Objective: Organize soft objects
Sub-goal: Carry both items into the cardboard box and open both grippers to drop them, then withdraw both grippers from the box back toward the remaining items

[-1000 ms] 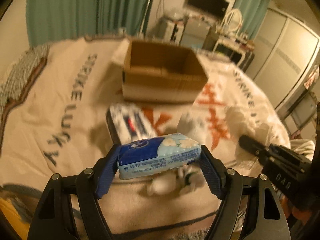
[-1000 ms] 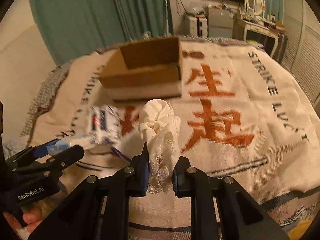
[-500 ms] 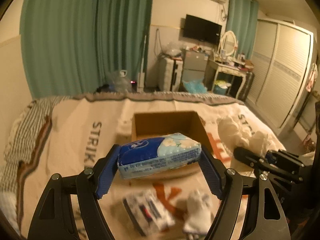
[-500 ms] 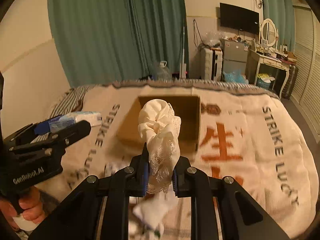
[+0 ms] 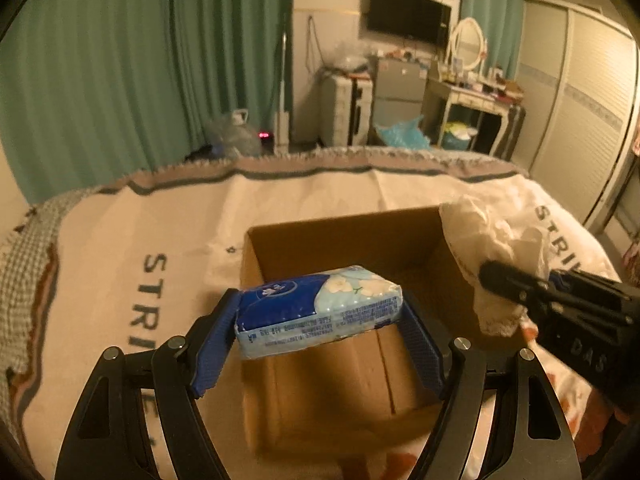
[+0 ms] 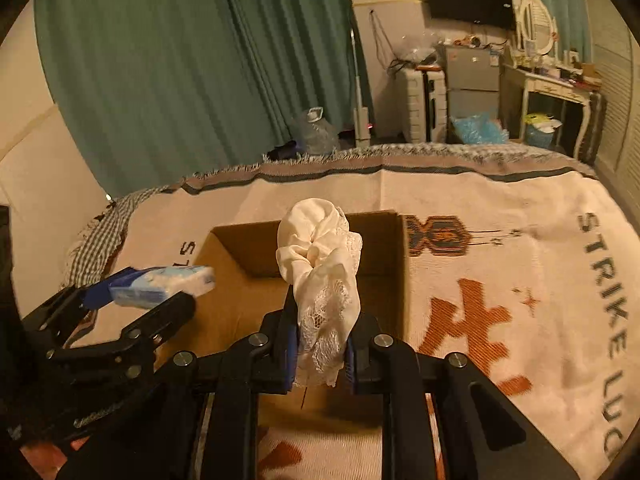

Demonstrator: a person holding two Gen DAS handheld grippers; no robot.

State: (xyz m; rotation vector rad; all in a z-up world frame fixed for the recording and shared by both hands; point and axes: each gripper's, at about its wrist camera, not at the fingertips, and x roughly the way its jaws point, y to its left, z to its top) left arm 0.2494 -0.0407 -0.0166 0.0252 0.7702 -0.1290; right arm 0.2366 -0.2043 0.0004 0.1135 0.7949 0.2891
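The left tool [image 5: 320, 344] pinches a blue tissue pack [image 5: 318, 310] across its ends, the blue pads [image 5: 212, 344] pressed against each short side, so the pack lies crosswise between the fingers, tilted a little with its dark blue end lower. The right tool [image 6: 322, 350] is pressed together on a cream lace cloth [image 6: 320, 276], which stands up out of the narrow gap in a bunched knot above the fingertips, its lace hem hanging just below the pads. Just ahead of and beneath both tools sits an open cardboard box [image 5: 340, 380] on a bed covered by a printed blanket [image 5: 120, 260]; the pack hangs over the box's near-left part and the cloth over its near-right part, neither touching the cardboard as far as can be seen. What shows of the box's inside is bare brown wall and floor; the pack, the cloth and the tools hide much of the bottom, so its contents cannot be fully told. In the right wrist view the left tool [image 6: 160, 300] appears at lower left, the pack a blurred pale block at its tip. In the left wrist view the right tool [image 5: 500, 280] enters from the right, its body cut off by the frame. Beyond the bed hang green curtains [image 5: 120, 80].
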